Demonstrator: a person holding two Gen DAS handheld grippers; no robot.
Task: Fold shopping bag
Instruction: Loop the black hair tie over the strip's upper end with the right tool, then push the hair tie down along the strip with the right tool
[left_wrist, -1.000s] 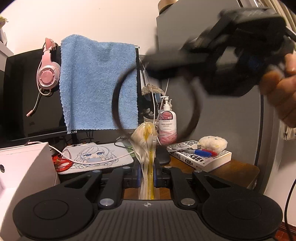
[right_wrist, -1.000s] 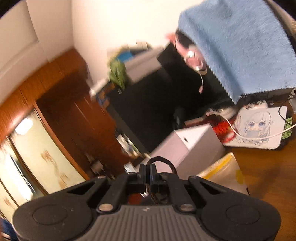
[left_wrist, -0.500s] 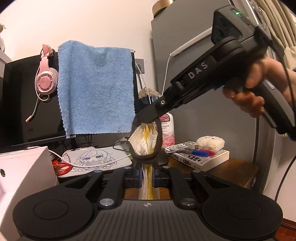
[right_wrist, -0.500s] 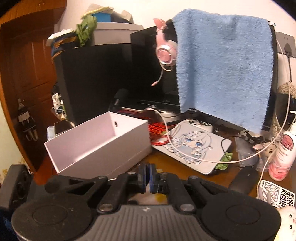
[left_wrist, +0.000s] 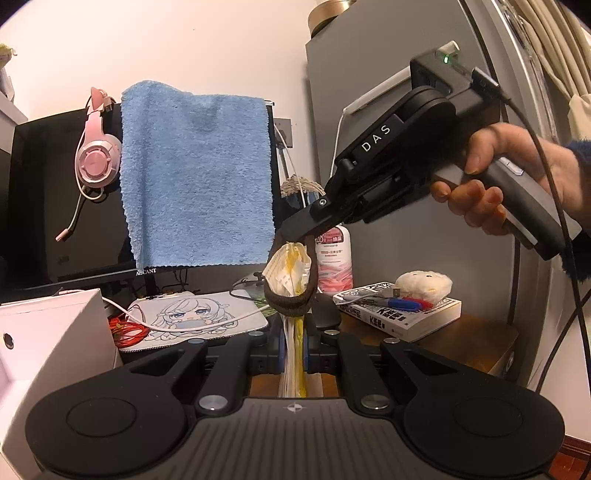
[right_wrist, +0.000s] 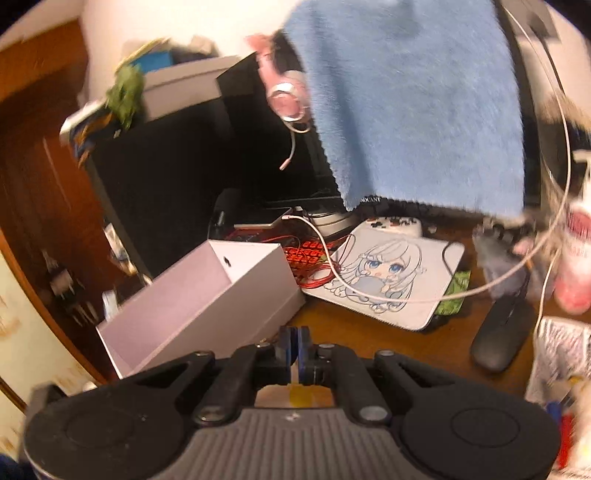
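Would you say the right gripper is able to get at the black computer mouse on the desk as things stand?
Probably not right away. The right gripper is shut on the dark band looped around the folded shopping bag, so it is occupied. The mouse itself lies uncovered on the desk.

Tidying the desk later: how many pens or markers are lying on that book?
2: a blue marker and a red one beside it, atop the book, before the plush toy. Others may be hidden.

A brown wooden bench (right_wrist: 373, 332) is seen. An open white box (right_wrist: 207, 302), a printed mouse mat (right_wrist: 388, 277) and a black mouse (right_wrist: 498, 339) are laid on it. A book (left_wrist: 402, 314) is placed near its right edge.
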